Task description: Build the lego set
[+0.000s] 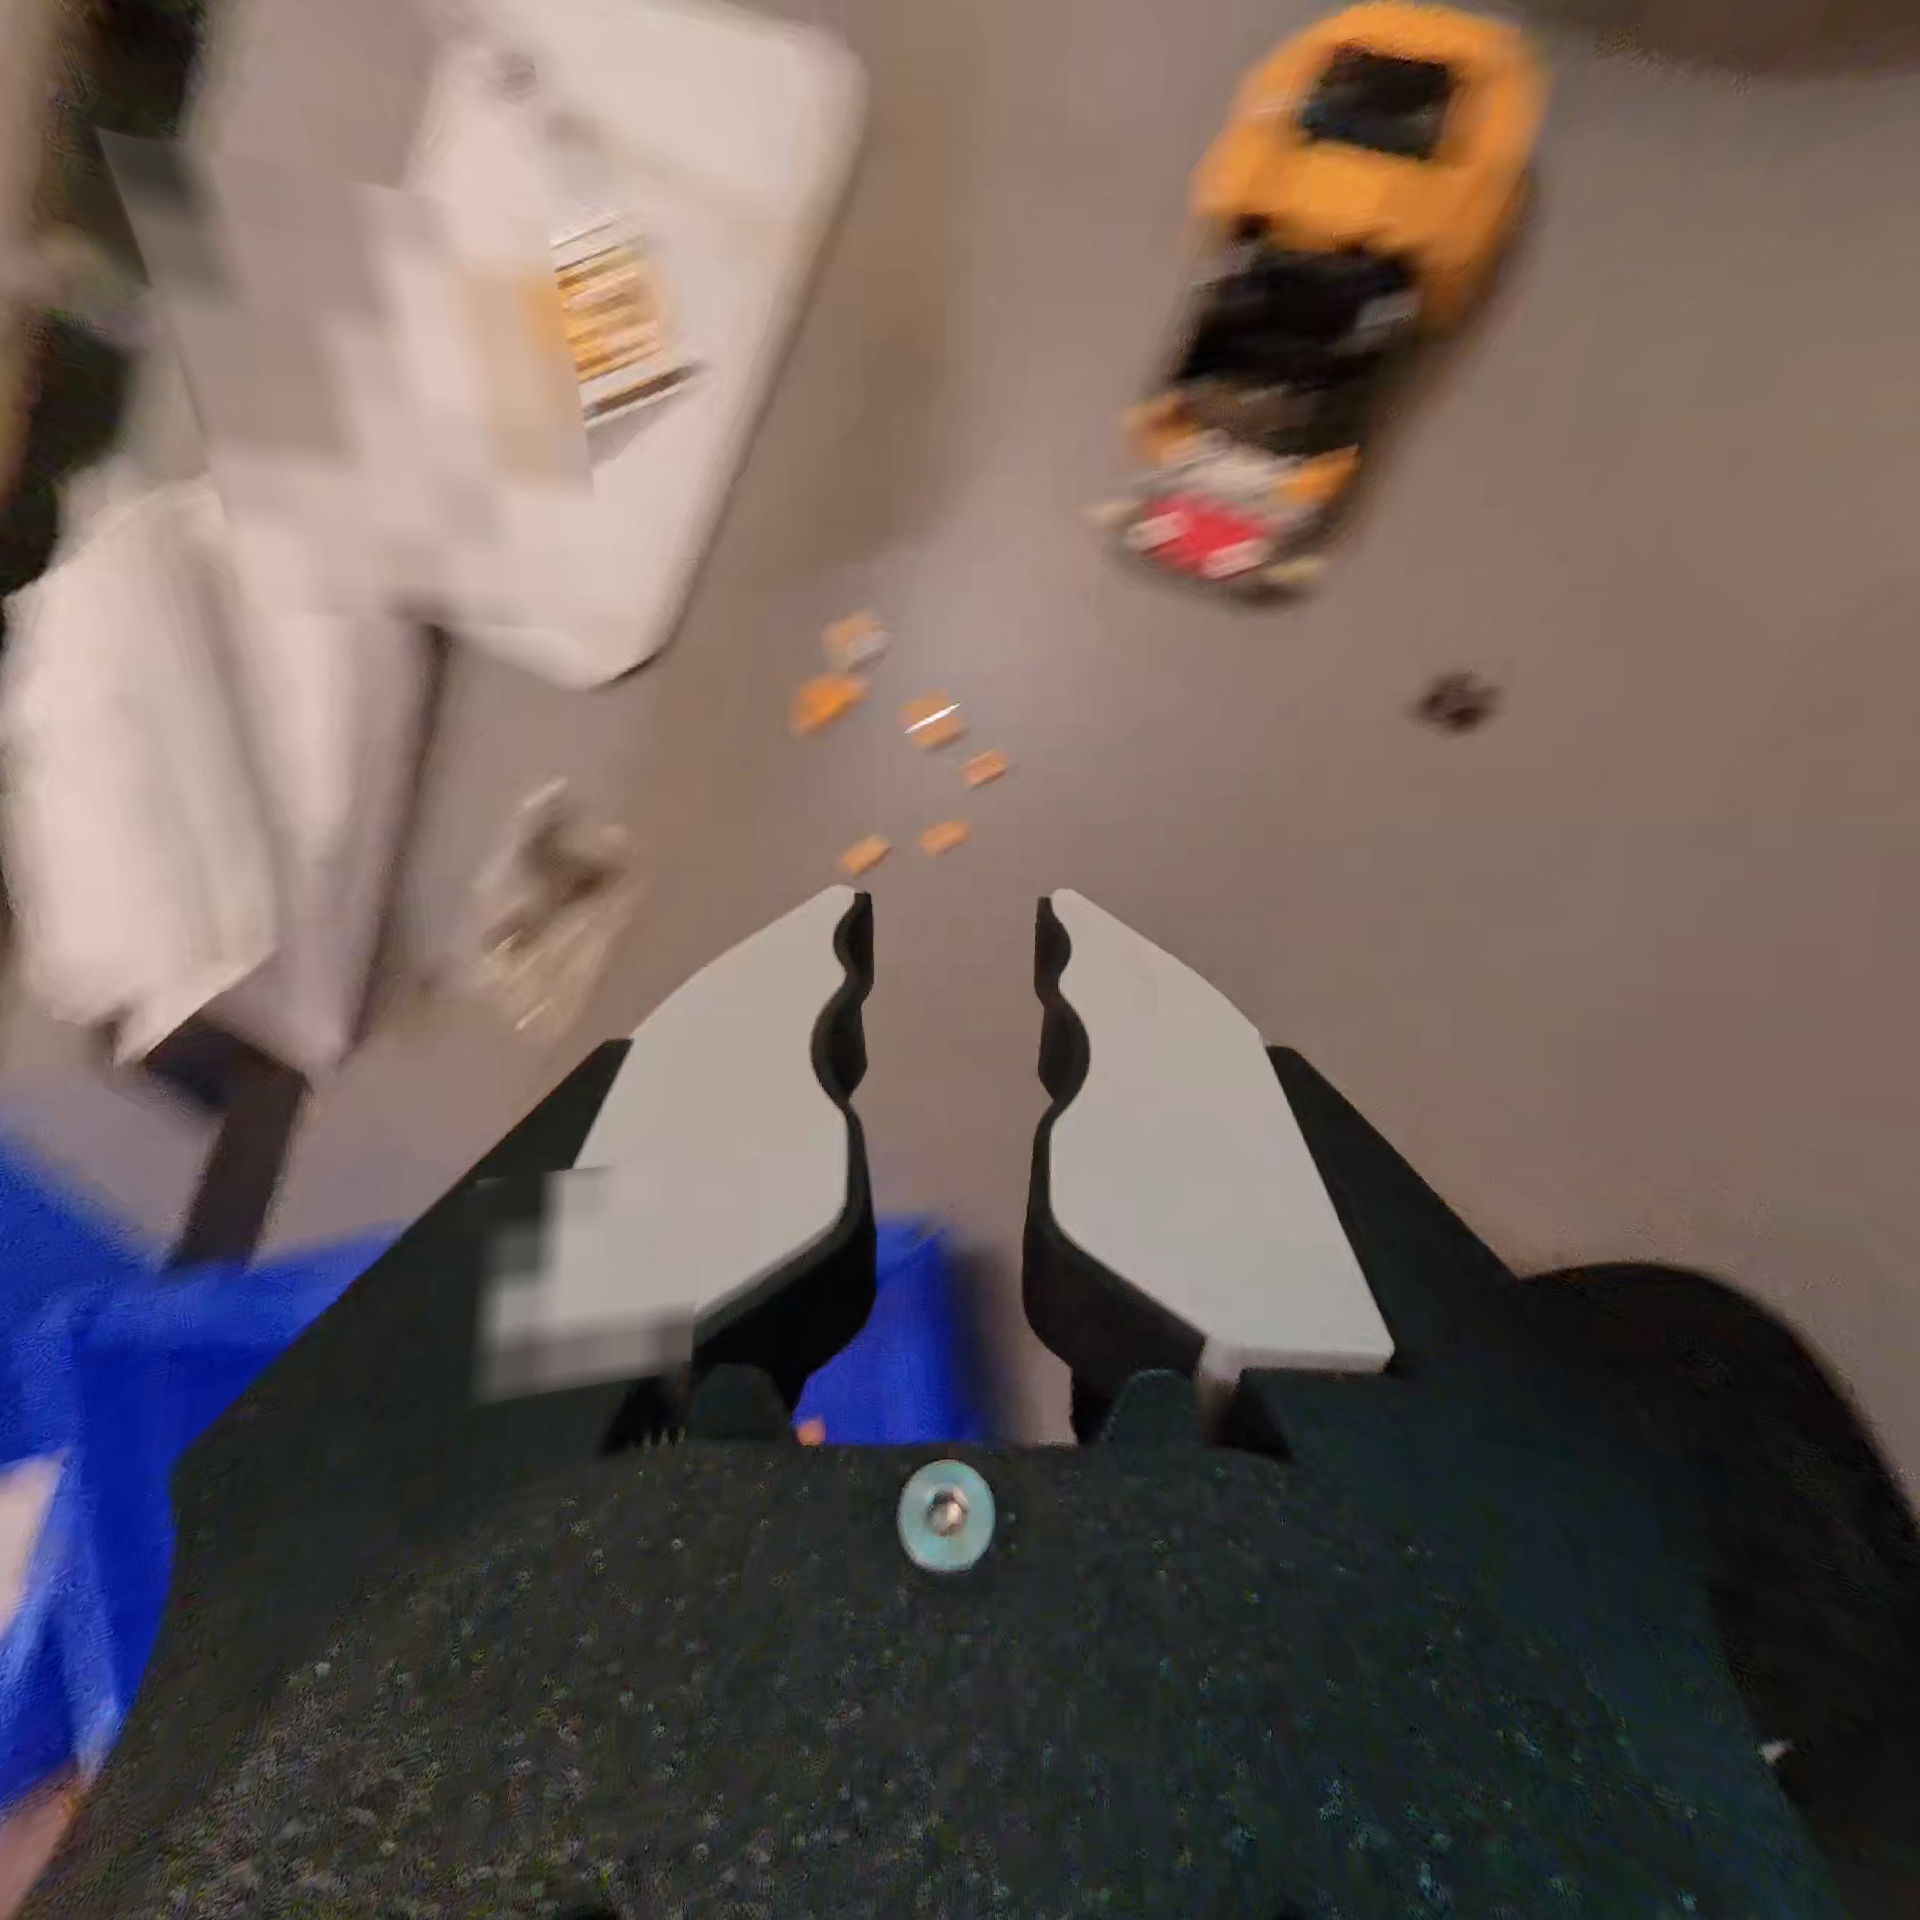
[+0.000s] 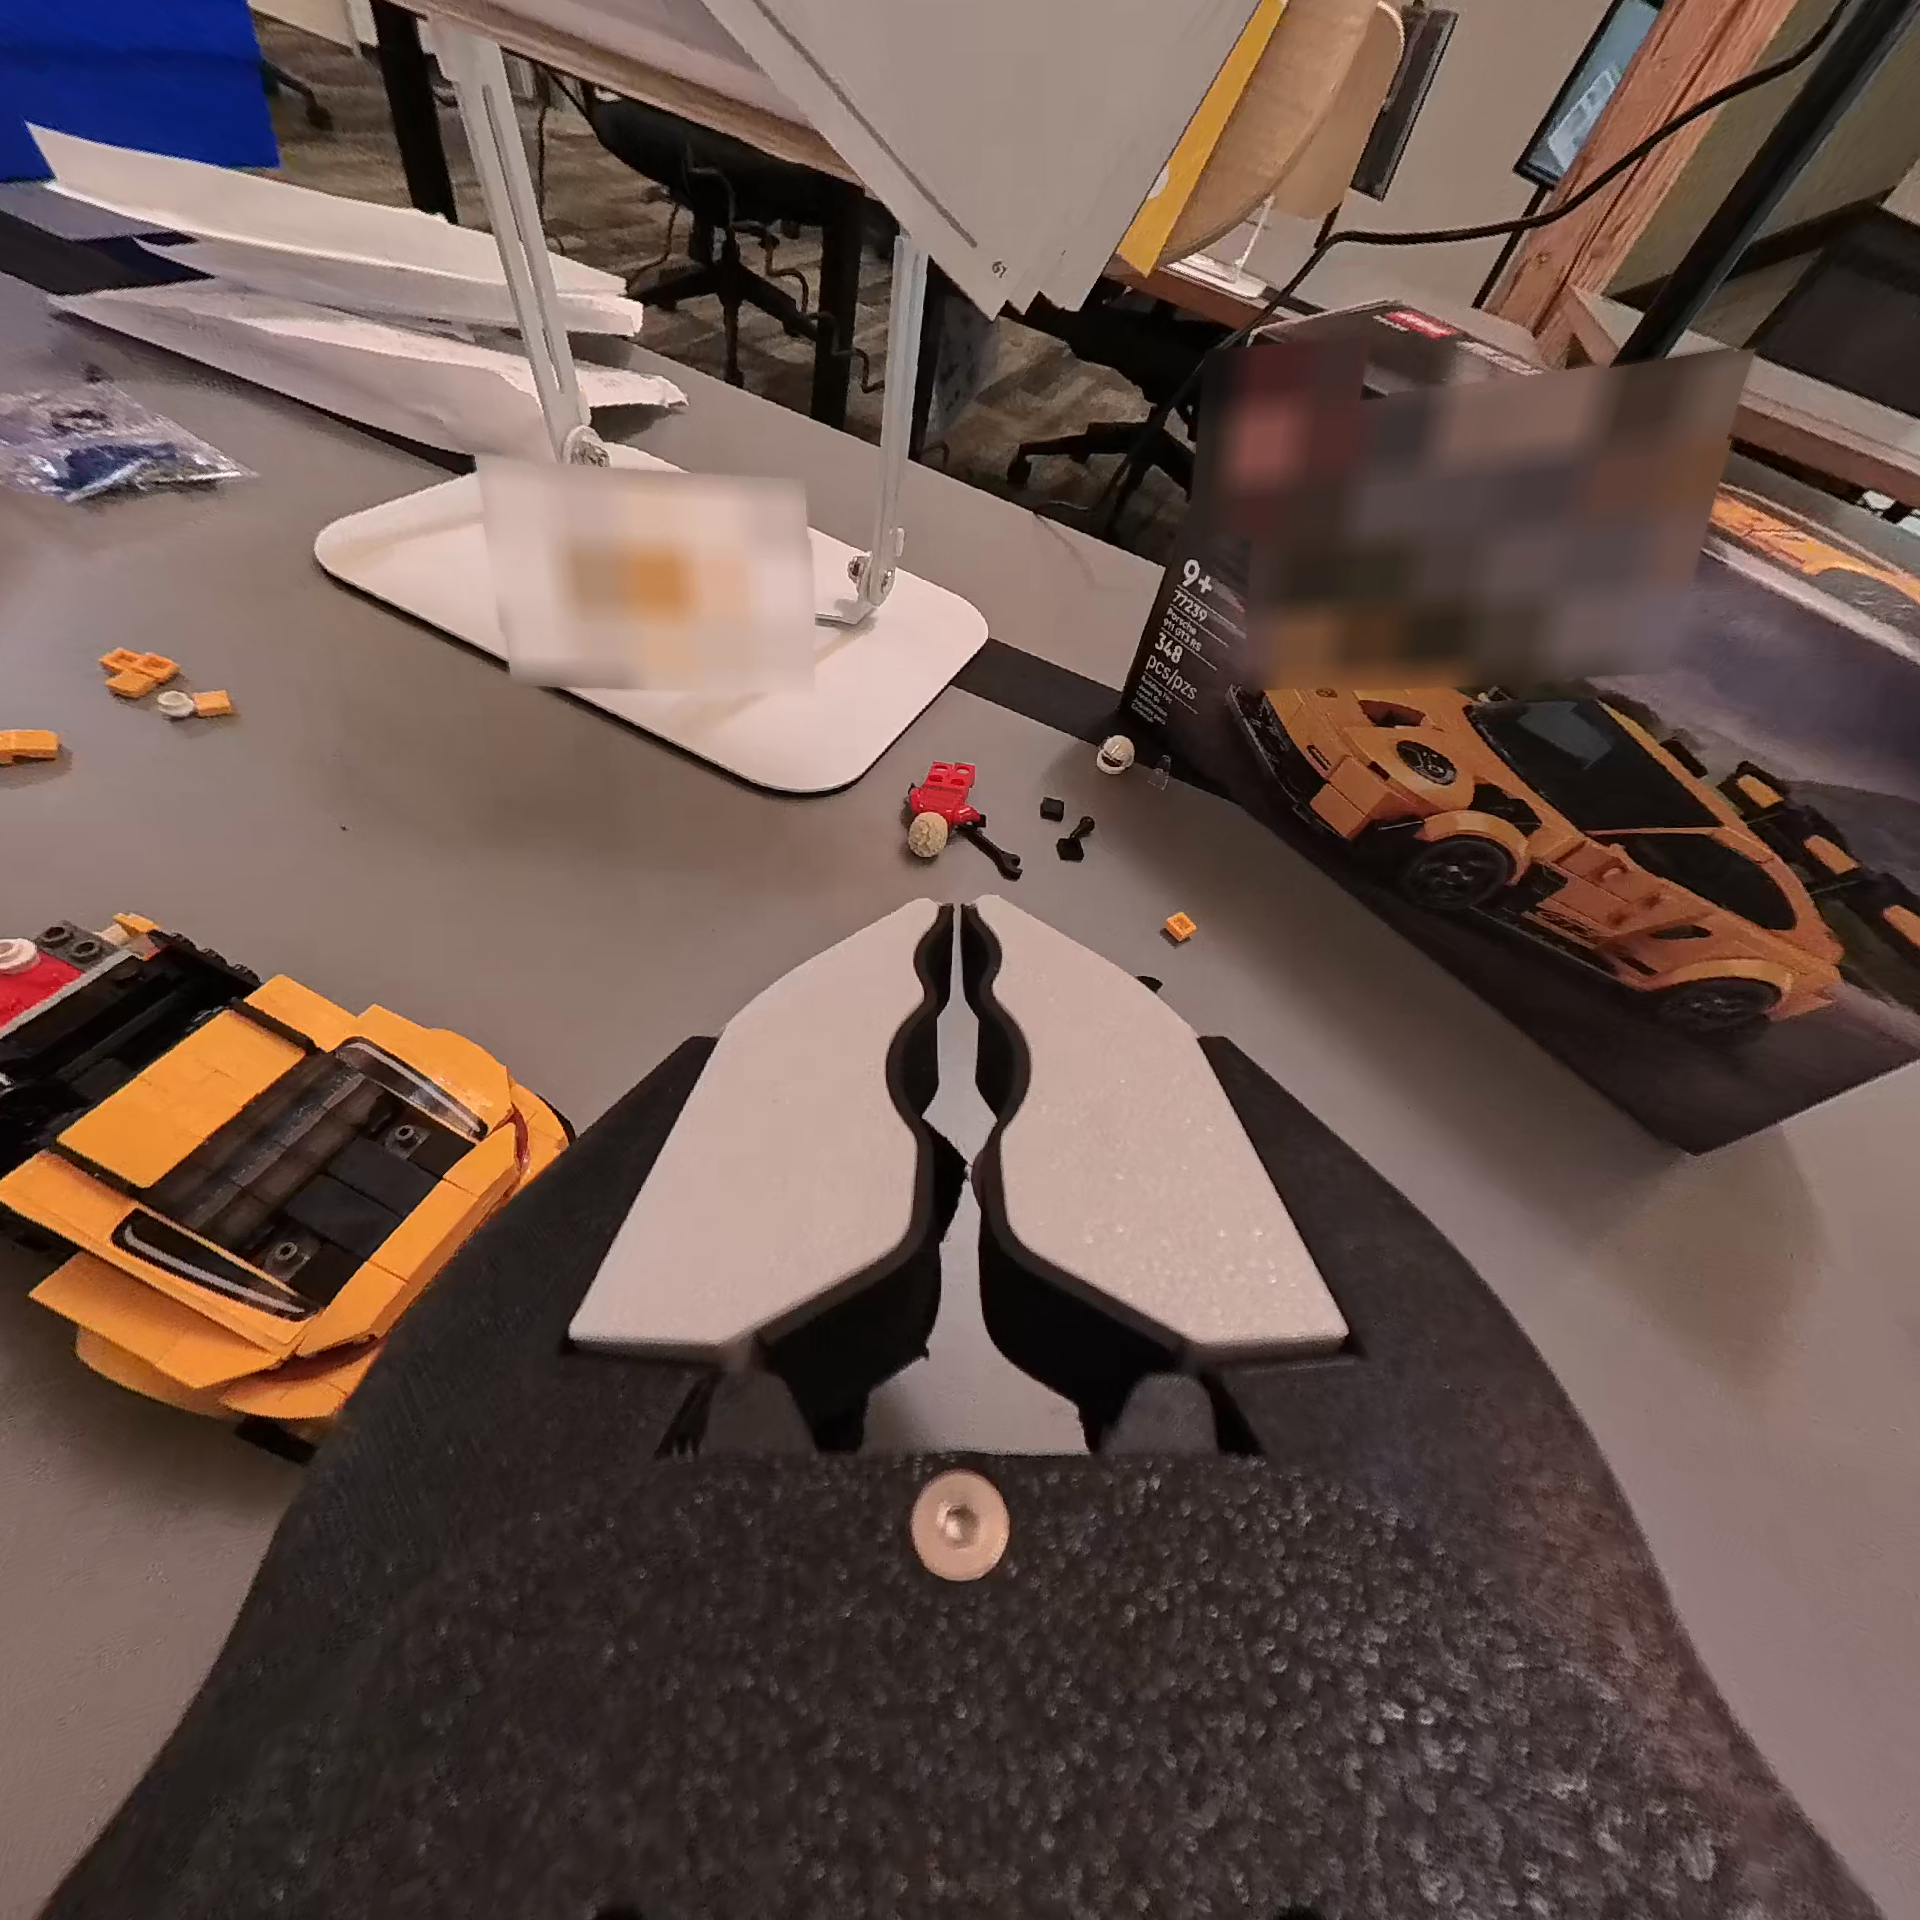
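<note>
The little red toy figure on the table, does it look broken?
It looks taken apart: the red figure body lies flat beside the white stand, with a loose tan head-like piece and black wrench against it. Its white helmet sits apart, by the box.

toy car [image 2: 249, 1153] left of box [image 2: 1558, 831], stand base [image 2: 894, 665] behind

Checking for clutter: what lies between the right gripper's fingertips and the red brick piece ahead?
In the right wrist view, only bare grey table separates the right gripper from the red piece.
</note>
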{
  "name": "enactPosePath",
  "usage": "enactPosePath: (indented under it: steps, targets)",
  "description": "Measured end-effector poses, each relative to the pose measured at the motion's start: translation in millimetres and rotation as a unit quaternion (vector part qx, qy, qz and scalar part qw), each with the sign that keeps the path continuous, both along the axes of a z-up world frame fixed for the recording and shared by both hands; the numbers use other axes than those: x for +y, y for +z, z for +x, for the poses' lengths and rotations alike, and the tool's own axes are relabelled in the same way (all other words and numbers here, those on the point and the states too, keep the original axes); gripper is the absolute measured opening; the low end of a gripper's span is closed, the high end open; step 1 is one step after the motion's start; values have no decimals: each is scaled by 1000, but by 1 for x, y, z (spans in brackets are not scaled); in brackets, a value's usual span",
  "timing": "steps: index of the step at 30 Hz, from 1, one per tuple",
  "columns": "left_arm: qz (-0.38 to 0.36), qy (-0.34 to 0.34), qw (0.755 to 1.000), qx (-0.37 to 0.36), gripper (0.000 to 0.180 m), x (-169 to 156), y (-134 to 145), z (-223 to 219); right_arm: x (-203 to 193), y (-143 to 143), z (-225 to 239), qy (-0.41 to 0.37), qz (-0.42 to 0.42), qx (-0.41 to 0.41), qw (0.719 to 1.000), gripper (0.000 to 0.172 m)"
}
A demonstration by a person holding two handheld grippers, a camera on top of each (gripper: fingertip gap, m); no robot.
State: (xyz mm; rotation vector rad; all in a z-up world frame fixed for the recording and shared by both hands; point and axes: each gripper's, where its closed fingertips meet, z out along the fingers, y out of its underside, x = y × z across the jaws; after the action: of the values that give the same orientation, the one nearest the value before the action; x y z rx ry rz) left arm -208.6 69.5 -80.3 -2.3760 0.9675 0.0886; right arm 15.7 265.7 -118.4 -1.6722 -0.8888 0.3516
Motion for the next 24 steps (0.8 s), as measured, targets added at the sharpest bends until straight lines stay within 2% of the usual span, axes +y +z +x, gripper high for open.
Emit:
enactPosePath:
  steps: [3, 5, 8, 12, 14, 18, 24]
  targets:
    - [36, 146, 988, 39, 23, -6, 47, -117, 0, 0, 0, 1, -6, 7, 1000, 2]
    - [23, 237, 969, 71, 18, -18, 53, -193, 0, 0, -1, 3, -8, 8, 1000, 2]
    - [-63, 339, 937, 60, 19, -41, 17, -270, -1, -1, -2, 4, -7, 6, 1000, 2]
    - [-180, 397, 899, 41, 23, -64, -47, -321, -1, -4, -3, 7, -3, 0, 1000, 2]
    - [-216, 392, 893, 54, 21, -70, -65, -337, -2, -5, -3, 9, -1, -2, 1000, 2]
    - [-277, 290, 902, 159, 24, -81, -81, -361, -3, -8, -6, 18, 1, -7, 1000, 2]
    - [-324, 167, 912, 191, 30, -82, -98, -367, -9, -8, -14, 48, 14, -6, 999, 2]
